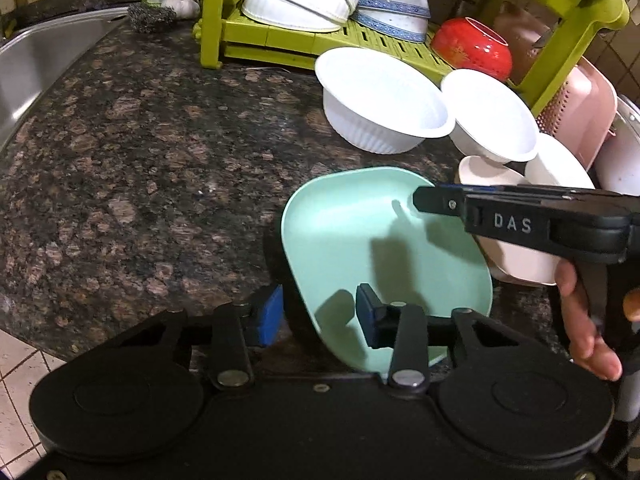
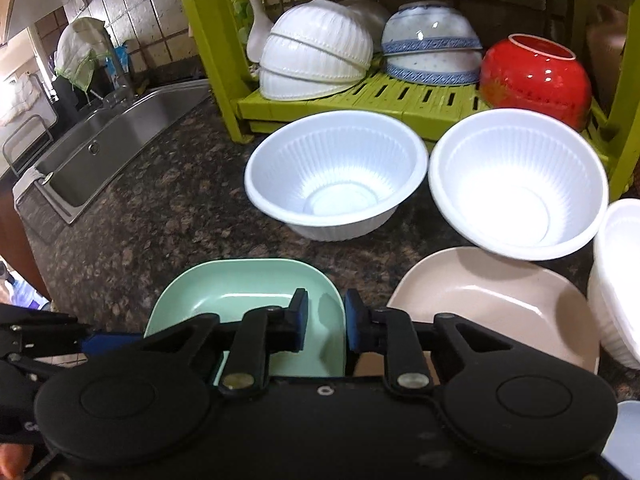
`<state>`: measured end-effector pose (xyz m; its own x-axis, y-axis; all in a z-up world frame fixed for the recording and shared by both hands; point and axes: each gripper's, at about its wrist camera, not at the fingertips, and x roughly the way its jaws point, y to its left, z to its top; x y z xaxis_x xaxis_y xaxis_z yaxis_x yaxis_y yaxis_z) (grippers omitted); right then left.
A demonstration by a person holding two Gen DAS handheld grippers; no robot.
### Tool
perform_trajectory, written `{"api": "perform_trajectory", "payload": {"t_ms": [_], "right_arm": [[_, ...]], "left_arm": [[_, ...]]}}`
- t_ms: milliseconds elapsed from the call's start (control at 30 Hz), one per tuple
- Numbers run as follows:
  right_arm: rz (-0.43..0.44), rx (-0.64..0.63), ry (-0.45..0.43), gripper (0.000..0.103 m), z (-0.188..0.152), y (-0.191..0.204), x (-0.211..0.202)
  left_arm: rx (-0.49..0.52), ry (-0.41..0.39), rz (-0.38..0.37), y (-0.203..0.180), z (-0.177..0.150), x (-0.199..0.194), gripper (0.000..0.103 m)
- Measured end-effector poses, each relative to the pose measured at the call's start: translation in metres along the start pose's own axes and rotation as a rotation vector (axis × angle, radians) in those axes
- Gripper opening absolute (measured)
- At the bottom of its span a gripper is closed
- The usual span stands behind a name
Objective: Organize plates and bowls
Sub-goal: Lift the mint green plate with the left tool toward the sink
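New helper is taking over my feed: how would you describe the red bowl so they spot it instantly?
Find the green rack at the back of the counter. Bowls sit upside down along its lower shelf; the red bowl is the rightmost, beside the blue-banded bowls. It is the only red dish, and it stands alone while its neighbours are stacked.

A speckled brown granite desk (image 1: 160,140) ran beside a stainless-steel sink (image 2: 100,152), backed by a beige tiled wall (image 2: 140,4); pale floor tiles (image 1: 20,380) showed below the desk's edge.
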<state>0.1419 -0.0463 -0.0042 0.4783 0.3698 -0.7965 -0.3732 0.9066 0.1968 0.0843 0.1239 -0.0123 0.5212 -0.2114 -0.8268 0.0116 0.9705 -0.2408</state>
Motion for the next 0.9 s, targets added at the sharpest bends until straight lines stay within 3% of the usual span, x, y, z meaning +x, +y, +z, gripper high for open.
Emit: {"api": "perform_trajectory", "payload": {"t_ms": [100,400,533,900], "right_arm": [[0.031,0.01,0.008,0.021,0.001,0.008,0.001],[0.113,0.042,0.023,0.021,0.015,0.049,0.02],[0.105,0.017,0.006,0.02,0.021,0.063,0.026],[0.098,-0.006,0.044,0.023,0.005,0.042,0.004]], "left_arm": [[-0.011,-0.012,0.036,0.006,0.001,-0.001,0.042],[-0.162,-0.049,0.114,0.046,0.013,-0.004,0.042],[-0.203,-0.061,0.126,0.06,0.02,-0.003,0.04],[-0.206,-0.068,0.143,0.064,0.027,0.002,0.039]]}}
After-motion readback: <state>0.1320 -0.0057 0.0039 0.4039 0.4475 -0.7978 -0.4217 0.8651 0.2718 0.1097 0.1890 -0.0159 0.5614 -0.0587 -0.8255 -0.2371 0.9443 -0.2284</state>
